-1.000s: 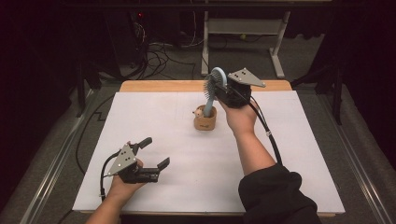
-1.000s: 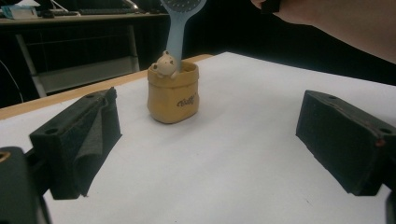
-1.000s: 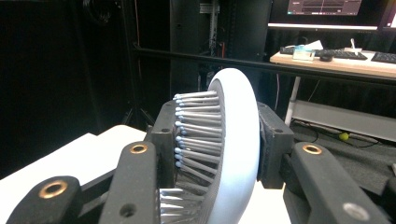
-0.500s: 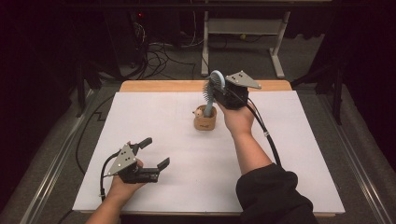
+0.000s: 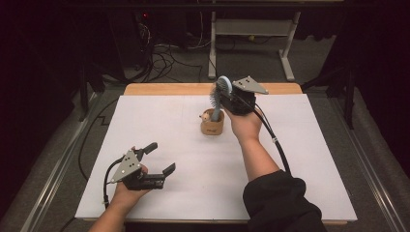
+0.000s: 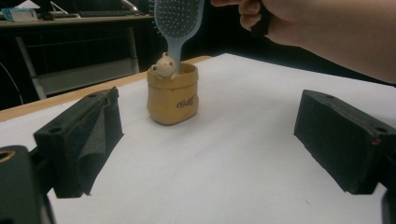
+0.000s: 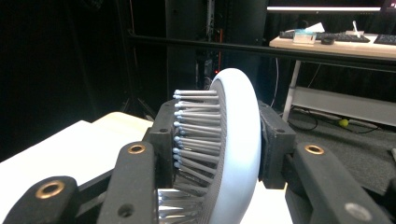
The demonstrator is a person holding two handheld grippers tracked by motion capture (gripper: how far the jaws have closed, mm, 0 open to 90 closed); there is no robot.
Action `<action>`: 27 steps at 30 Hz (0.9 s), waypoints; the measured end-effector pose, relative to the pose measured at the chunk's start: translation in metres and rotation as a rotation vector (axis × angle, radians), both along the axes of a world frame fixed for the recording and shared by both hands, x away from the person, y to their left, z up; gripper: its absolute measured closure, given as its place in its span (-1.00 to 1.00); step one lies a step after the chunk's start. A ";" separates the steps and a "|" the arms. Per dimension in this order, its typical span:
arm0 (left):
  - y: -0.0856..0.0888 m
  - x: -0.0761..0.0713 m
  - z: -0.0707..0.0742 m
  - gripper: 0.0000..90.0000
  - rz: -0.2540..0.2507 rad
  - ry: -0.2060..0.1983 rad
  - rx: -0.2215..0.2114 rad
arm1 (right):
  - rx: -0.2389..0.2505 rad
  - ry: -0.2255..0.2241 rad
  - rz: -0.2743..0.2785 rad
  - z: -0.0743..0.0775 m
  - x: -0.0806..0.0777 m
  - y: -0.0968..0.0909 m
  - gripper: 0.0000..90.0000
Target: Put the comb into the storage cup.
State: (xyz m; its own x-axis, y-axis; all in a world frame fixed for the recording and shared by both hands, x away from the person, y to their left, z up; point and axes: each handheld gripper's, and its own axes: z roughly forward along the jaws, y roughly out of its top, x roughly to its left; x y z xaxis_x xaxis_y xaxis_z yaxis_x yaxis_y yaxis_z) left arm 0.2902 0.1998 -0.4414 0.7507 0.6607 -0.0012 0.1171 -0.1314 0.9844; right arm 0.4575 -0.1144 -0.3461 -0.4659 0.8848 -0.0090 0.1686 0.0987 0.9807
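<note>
Between the right gripper's (image 5: 227, 96) fingers (image 7: 275, 140) sits the head of a pale blue hairbrush (image 5: 220, 96), clamped bristles to one side, its handle standing in a small tan pot (image 5: 212, 126) near the desk's (image 5: 309, 159) far edge. The left gripper (image 5: 157, 162) rests low near the front, its fingers (image 6: 84, 135) spread with nothing between them, having just been closing a little.
</note>
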 end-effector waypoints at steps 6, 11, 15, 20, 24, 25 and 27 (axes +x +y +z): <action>-0.001 0.000 0.000 -0.81 -0.005 0.001 0.005 | 0.001 -0.006 0.005 -0.001 -0.001 0.000 0.30; -0.001 0.000 -0.001 -0.81 -0.007 0.002 0.008 | 0.001 0.004 0.014 0.000 0.000 -0.001 0.25; -0.002 -0.001 -0.001 -0.81 -0.010 -0.001 0.008 | 0.008 0.011 0.009 0.000 0.000 -0.003 0.23; -0.002 -0.001 -0.001 -0.80 -0.013 0.001 0.013 | 0.017 0.016 0.005 0.000 -0.001 -0.006 0.21; -0.003 -0.002 -0.001 -0.80 -0.018 -0.001 0.017 | 0.026 0.021 -0.002 -0.001 -0.001 -0.009 0.18; -0.003 -0.002 -0.001 -0.80 -0.018 -0.001 0.018 | 0.028 0.022 -0.003 -0.001 -0.001 -0.009 0.17; -0.004 -0.002 -0.001 -0.80 -0.019 0.001 0.020 | 0.030 0.024 -0.004 -0.001 -0.001 -0.011 0.16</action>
State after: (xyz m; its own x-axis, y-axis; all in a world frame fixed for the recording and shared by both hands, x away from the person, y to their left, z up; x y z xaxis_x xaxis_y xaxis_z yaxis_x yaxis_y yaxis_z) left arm 0.2884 0.1963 -0.4426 0.7632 0.6461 0.0105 0.1159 -0.1529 0.9814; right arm 0.4563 -0.1252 -0.3470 -0.4623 0.8863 0.0289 0.1925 0.0684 0.9789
